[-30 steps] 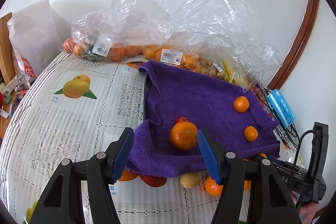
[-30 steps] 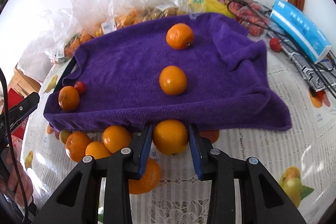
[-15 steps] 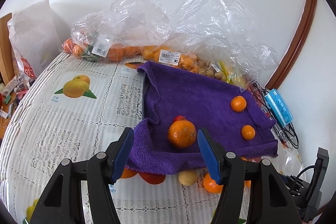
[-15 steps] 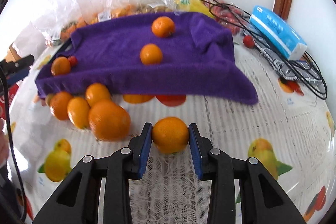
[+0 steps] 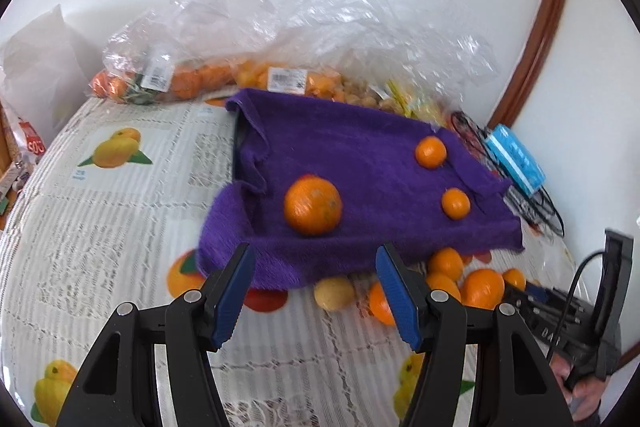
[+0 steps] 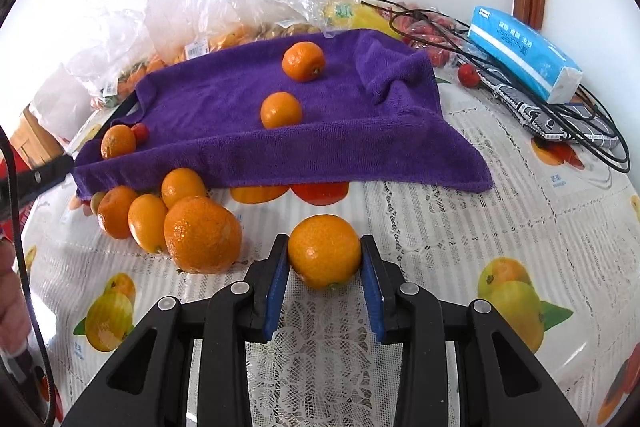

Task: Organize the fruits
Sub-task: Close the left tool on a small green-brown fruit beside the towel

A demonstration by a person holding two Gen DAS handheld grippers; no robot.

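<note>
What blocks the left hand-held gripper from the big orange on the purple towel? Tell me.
Nothing visible. The left hand-held gripper is open, short of the large round orange; only the purple terry towel's bunched front edge lies between, low on the table.

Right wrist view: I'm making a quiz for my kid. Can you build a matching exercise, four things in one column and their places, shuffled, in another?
Things:
1. held orange
2. blue tissue pack
3. big orange
4. small red fruit

Places:
A. on the purple towel, touching an orange
B. between the right tongs
C. over black cables, far right
D. front of the loose pile, left of the tongs

Pairs: 1-B, 2-C, 3-D, 4-A
</note>
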